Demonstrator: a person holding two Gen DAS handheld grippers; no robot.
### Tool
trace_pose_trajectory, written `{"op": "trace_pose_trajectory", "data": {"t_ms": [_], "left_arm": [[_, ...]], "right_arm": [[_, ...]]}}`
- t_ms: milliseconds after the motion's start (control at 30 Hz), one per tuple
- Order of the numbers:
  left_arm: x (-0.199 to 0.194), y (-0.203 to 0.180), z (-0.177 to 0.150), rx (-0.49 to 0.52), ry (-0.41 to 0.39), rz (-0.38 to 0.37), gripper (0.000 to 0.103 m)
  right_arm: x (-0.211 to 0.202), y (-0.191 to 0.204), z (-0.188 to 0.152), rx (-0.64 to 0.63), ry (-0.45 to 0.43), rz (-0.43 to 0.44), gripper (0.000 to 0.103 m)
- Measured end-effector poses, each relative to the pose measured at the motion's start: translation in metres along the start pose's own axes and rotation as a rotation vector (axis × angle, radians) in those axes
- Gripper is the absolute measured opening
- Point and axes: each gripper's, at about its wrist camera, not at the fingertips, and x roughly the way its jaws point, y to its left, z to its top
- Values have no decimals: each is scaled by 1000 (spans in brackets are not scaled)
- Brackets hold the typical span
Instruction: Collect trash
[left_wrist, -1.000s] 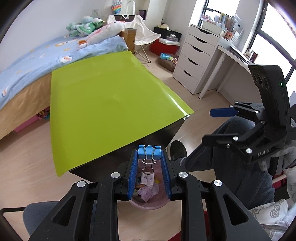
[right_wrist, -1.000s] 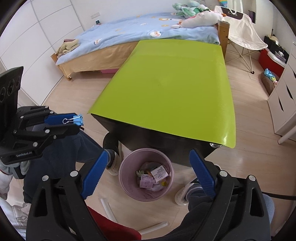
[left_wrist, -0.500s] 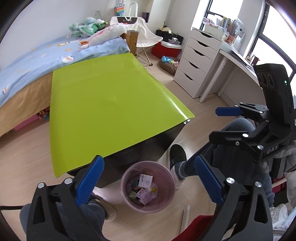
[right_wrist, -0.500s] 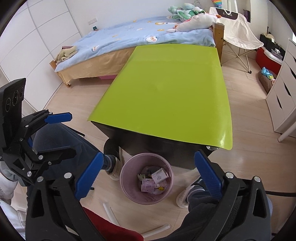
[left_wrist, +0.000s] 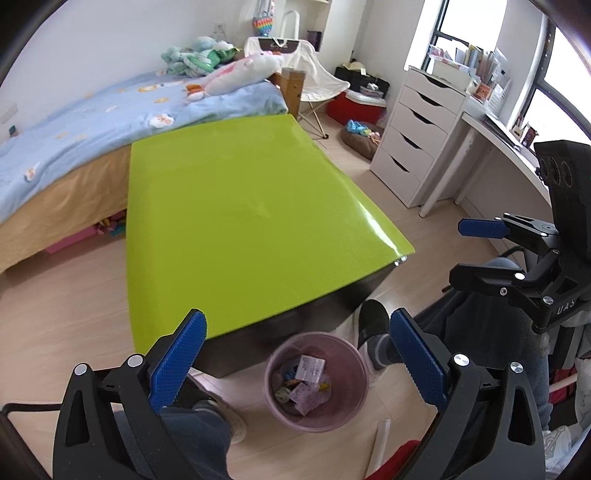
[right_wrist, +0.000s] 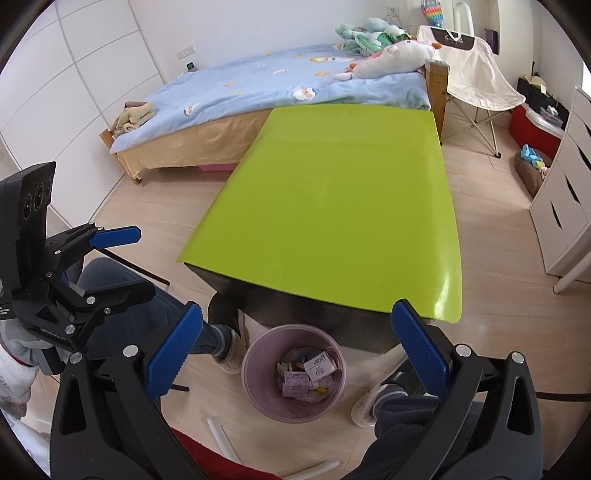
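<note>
We see bedroom: pale wood floor (right_wrist: 491, 206), white walls (left_wrist: 110, 40), blue-covered bed (right_wrist: 258, 88), white drawer unit (left_wrist: 417, 136), daylit window (left_wrist: 472, 22), lime-green table (right_wrist: 343, 192).

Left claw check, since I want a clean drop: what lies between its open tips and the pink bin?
Nothing: in the left wrist view the left claw hangs open over the pink bin, with only bare floor and table edge behind.

A round pink trash bin (left_wrist: 316, 380) stands upright on the floor just in front of the green-topped table (left_wrist: 240, 229), holding small paper boxes and scraps (right_wrist: 308, 373).
</note>
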Motion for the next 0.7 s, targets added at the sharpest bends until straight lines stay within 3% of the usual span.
{"op": "trace_pose_trajectory", "data": {"t_ms": [167,367,467,700], "left_arm": [[-10,11,19,-10,-47,35,95],[-14,20,32,-42,-71,-27,95],[-20,21,36,-50,-105,24,97],[-22,21,41,-55,-108,8,97]], "right_arm": [[-5,3,17,-18,-35,-11,100],[-13,4,36,-25,-81,-5,100],[-17,5,44,-31,-98,-8,100],[-19,9,54,-41,-112,-4,100]]}}
